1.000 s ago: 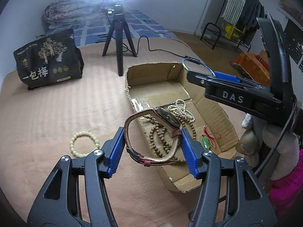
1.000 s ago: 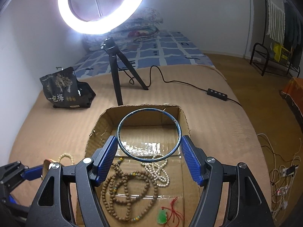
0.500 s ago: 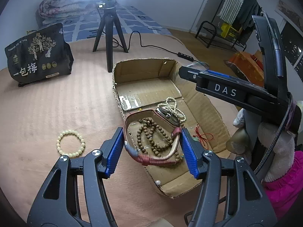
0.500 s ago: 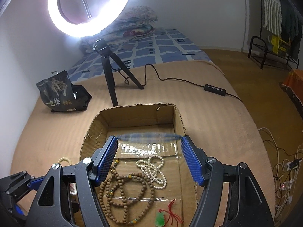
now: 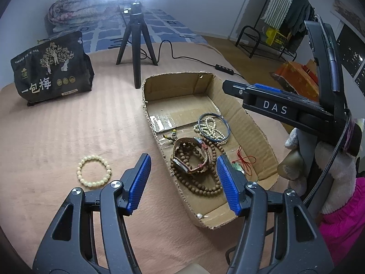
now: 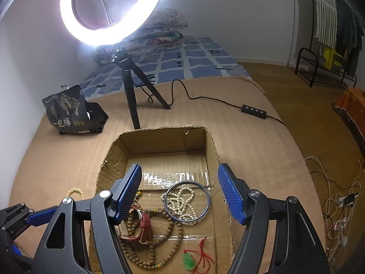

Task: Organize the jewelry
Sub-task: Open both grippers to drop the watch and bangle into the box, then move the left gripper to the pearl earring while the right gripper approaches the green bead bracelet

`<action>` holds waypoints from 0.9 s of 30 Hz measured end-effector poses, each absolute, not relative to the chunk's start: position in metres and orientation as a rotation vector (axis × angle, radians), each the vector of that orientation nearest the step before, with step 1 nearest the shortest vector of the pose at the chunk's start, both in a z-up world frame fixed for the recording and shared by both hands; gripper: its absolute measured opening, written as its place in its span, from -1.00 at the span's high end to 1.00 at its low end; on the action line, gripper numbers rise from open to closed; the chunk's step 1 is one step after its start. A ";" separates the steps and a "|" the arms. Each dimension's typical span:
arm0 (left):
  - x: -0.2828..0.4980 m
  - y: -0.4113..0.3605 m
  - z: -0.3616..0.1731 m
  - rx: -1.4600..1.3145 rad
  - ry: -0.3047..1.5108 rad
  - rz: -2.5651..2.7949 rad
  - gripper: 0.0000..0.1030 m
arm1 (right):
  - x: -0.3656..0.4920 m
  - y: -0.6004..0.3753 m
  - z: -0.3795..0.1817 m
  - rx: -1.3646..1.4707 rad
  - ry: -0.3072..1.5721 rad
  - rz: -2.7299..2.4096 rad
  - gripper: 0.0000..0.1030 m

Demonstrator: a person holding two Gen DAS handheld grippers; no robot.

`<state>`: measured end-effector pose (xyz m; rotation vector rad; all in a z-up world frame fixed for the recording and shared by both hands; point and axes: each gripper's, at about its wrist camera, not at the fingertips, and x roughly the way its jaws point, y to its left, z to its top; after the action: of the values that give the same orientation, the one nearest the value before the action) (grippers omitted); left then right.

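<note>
A tan bedspread [image 5: 57,125] stretches under and ahead of both claws. On it, straight ahead of the right gripper [image 6: 179,193] and ahead-right of the left gripper [image 5: 183,183], lies an open cardboard box [image 5: 255,134] that holds most of the jewelry. Beyond the box's far wall stands a black tripod [image 6: 130,84] carrying a lit ring light [image 6: 111,9], and to the far left of both claws sits a black snack bag [image 5: 51,73].

The left gripper hangs with its blue pads spread wide and nothing between them, over the box's near left wall. The right gripper likewise gapes, empty, above the box interior; in the left wrist view it shows as a black bar marked DAS reaching in from the right.

Inside the box, a long brown bead necklace [image 6: 168,239] sprawls over the near floor. A watch with a reddish strap [image 5: 190,159] lies on top of it, just ahead of the left claw's gap. Farther in, a thin blue bangle [image 6: 188,202] lies flat, ringing part of a white pearl strand [image 6: 182,202], directly ahead of the right claw. Near the right wall lies a green pendant on red cord [image 6: 192,256].

Outside the box, on the bedspread just left of the left claw's left finger, a pale bead bracelet [image 5: 94,171] lies apart from everything else.
</note>
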<state>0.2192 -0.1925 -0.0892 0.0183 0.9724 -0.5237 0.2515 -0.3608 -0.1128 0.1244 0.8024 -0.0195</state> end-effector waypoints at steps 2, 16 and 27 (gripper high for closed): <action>0.216 -0.188 -0.086 0.019 0.964 -0.520 -0.19 | 0.248 -0.360 -0.110 0.126 0.796 -0.022 -0.35; 0.200 -0.118 -0.062 0.010 0.892 -0.430 -0.19 | 0.222 -0.332 -0.084 0.101 0.749 0.009 -0.35; 0.192 -0.043 -0.058 0.013 0.862 -0.308 -0.19 | 0.193 -0.282 -0.075 0.080 0.723 0.106 -0.35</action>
<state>0.1919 -0.0431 -0.0584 0.0126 0.8623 -0.3085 0.1933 -0.2818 -0.0745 0.0805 0.7230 0.1062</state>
